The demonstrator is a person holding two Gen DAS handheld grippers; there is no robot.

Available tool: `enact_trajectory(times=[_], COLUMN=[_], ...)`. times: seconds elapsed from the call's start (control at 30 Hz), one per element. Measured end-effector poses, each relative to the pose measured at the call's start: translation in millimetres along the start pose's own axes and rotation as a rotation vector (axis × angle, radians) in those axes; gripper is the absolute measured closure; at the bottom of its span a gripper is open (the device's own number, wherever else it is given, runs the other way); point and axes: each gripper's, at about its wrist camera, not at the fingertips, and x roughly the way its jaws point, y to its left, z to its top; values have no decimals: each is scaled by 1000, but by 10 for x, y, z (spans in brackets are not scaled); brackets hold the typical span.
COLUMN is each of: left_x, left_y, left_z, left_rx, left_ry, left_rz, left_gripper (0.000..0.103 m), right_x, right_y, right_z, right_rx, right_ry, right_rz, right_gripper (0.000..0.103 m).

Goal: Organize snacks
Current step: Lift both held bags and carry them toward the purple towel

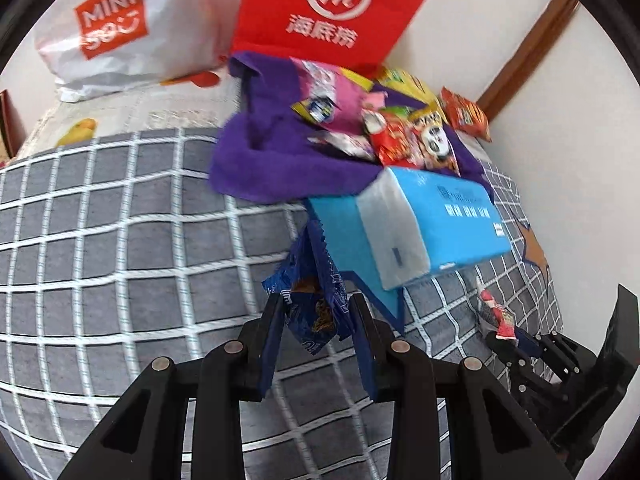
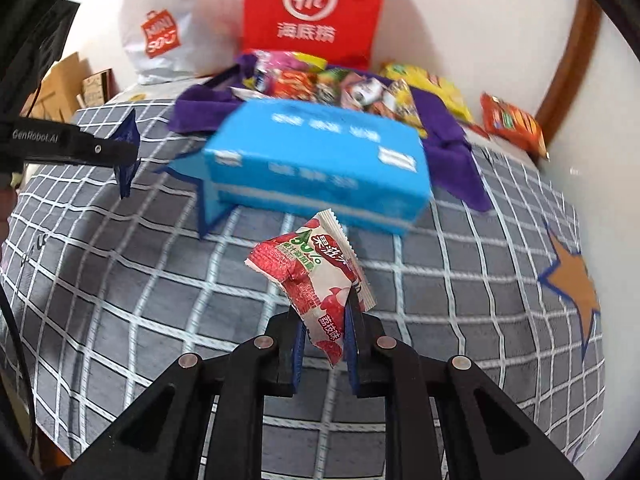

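Note:
My left gripper (image 1: 316,306) is shut on a dark blue snack packet (image 1: 310,280) that hangs crumpled between its fingers above the grey checked bedcover (image 1: 120,240). My right gripper (image 2: 326,314) is shut on a red and white fruit sweet packet (image 2: 312,272), pinched by its lower edge. Each gripper shows in the other view: the right gripper (image 1: 506,334) low on the right, the left gripper (image 2: 126,160) on the left. Beyond both lies a pile of mixed snack packets (image 1: 380,128) (image 2: 332,88) on a purple cloth (image 1: 256,160) (image 2: 452,148).
A blue tissue pack (image 1: 432,224) (image 2: 320,160) lies between the grippers and the pile. A red bag (image 1: 332,8) and a white shopping bag (image 1: 120,32) stand against the wall behind. An orange packet (image 2: 512,124) lies by the wall at the right.

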Motion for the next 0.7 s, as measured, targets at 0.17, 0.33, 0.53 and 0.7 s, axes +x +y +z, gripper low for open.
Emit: enact_trajectory(times=[0.17,0.33,0.53,0.7], left_x=[114,135,148,135], left_y=[-84,-99,-111,-83], left_z=[-31,-15,3,-8], left_rx=[12,8,13,12], left_ry=[17,9,10,13], left_rz=[6,7,11,4], left_gripper=[72,72,72,72], right_x=[29,-57,69,217], right_y=[-96,-215,-266,-259], right_z=[-116,-169,-128,-24], right_rx=[20,95,197,252], right_ry=[30,18,22,43], right_rz=[12,87,181,223], right_gripper=[59,47,44,40])
